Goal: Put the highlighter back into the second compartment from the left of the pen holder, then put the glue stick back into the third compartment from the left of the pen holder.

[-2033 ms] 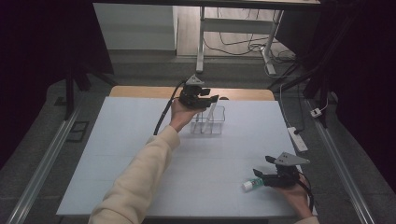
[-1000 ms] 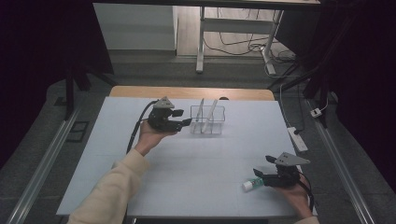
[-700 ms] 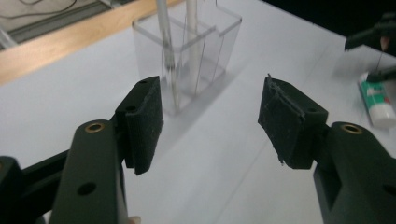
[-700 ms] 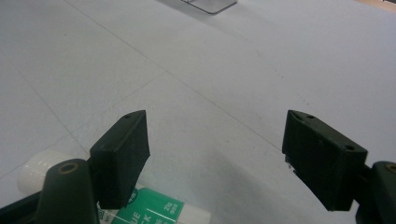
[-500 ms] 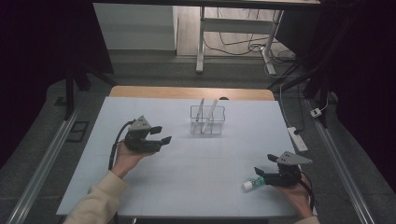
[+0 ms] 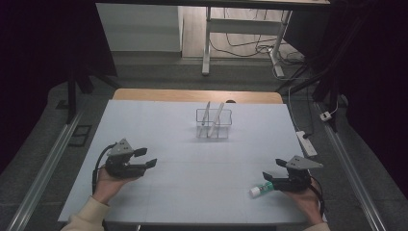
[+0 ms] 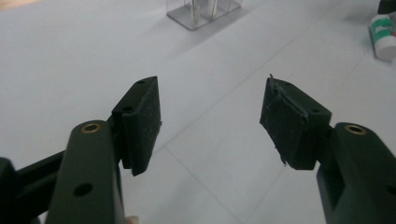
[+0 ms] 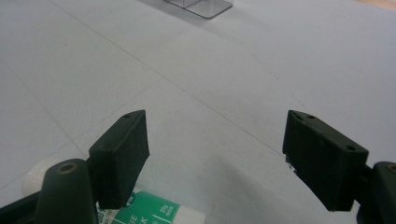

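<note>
Lying flat on the worktop [image 6: 202,163] well nearer than the clear rack [image 6: 213,123], cap end pointing away from the right claw [image 6: 270,178], white-and-green tube [image 6: 261,188] just under its spread, empty jaws; left claw [image 6: 146,158] far off across the sheet, likewise spread, just opening, gripping nothing.

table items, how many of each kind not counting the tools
clear rack: 1
white sticks standing in the rack: 2
green and white tube: 1
total: 4
</note>
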